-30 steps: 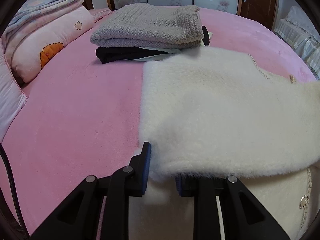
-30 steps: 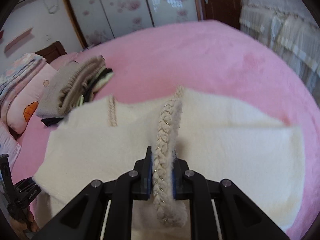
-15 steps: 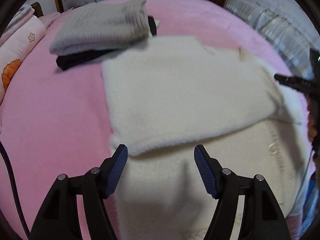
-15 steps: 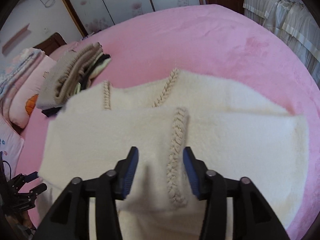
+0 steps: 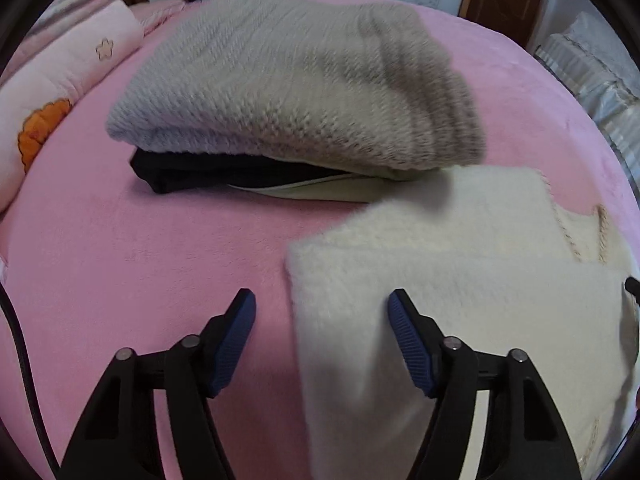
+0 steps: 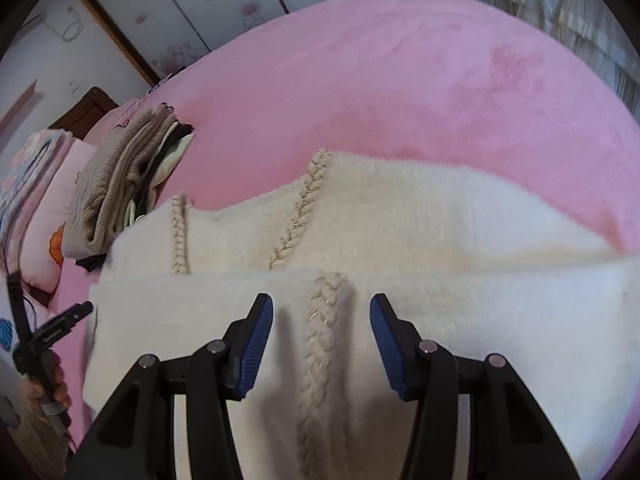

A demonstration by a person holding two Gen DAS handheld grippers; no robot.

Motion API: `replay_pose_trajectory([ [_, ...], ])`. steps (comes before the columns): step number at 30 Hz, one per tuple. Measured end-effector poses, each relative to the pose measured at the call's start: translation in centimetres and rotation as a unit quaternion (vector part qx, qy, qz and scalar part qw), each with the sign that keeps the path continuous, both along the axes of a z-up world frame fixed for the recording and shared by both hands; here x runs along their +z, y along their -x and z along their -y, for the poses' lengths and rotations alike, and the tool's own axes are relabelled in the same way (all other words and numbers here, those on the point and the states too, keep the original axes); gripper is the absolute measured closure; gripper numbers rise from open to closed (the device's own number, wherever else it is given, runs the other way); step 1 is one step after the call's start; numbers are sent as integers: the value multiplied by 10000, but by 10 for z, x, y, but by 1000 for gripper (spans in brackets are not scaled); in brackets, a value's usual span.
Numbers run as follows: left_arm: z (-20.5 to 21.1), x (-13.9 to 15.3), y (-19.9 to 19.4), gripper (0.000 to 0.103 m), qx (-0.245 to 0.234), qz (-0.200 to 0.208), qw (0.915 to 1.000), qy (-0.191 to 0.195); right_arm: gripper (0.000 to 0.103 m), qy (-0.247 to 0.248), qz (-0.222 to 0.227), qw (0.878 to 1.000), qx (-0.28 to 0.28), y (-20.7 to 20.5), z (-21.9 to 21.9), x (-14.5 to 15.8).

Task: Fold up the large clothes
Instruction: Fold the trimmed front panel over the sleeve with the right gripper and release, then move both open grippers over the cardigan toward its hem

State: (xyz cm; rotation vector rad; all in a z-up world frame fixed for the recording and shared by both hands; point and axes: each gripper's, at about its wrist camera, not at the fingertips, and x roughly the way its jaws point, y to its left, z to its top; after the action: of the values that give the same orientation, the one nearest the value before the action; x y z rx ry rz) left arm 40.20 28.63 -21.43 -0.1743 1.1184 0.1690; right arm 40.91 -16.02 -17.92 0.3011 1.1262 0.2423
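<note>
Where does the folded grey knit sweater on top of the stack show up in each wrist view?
Left wrist view: the grey knit sweater fills the upper centre, on a dark garment, just beyond the cream fluffy garment.
Right wrist view: the same sweater sits at the left edge, seen end-on, beside the floral pillow.
Shared landmark: the cream garment's braided trim.
</note>
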Motion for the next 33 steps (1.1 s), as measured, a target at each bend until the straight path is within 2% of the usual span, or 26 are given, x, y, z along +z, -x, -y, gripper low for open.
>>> replay_pose_trajectory([
  [2,-5,-4,-5,50,47,99,9997,231,52,-113,83,9999,59,-3,-1,-3],
  [3,-7,-6,-8,68,42,156,9990,425,52,-158,117,9997,131,-3,-3,-4],
  [4,-8,-6,-9,80,114,155,9992,355,57,-169,131,9995,216,-4,-6,-5],
  [5,-7,-5,-9,87,166,154,9995,210,79,-20,111,9993,345,-4,-12,-6],
  [6,-4,-3,-8,90,158,200,9996,108,86,129,137,9988,443,-2,-18,-6],
  [9,3,1,-2,92,178,449,9984,-287,89,707,555,9950,441,6,-30,3],
  [13,9,-17,-2,92,172,309,9980,-532,88,631,248,9974,240,3,-24,-16],
  [15,15,-5,-2,90,170,311,9970,-682,85,742,258,9969,98,8,-23,-6],
  [16,17,1,1,89,180,318,9968,-712,80,973,319,9947,2,16,-24,4],
  [17,21,12,7,89,173,356,9963,-761,80,1215,447,9916,6,25,-28,14],
  [19,30,31,23,89,115,587,9960,-657,80,1549,829,9844,127,51,-40,34],
  [20,38,42,34,88,25,736,9961,-496,78,1560,986,9825,259,67,-49,43],
  [23,63,60,67,86,-195,991,9949,-39,77,921,1062,9866,827,104,-81,56],
  [26,87,54,95,86,-201,957,9946,360,77,466,922,9862,1297,126,-117,49],
  [28,95,43,107,86,-52,936,9945,460,77,531,893,9841,1438,131,-137,37],
  [30,96,23,112,86,107,762,9965,328,77,685,744,9855,1359,128,-142,18],
  [31,98,13,114,86,179,642,9975,214,80,726,639,9869,1288,124,-140,9],
  [32,96,3,116,86,234,506,9983,138,94,705,598,9881,1226,123,-134,4],
  [33,89,-5,119,89,270,470,9984,166,102,744,593,9893,1108,121,-122,2],
])
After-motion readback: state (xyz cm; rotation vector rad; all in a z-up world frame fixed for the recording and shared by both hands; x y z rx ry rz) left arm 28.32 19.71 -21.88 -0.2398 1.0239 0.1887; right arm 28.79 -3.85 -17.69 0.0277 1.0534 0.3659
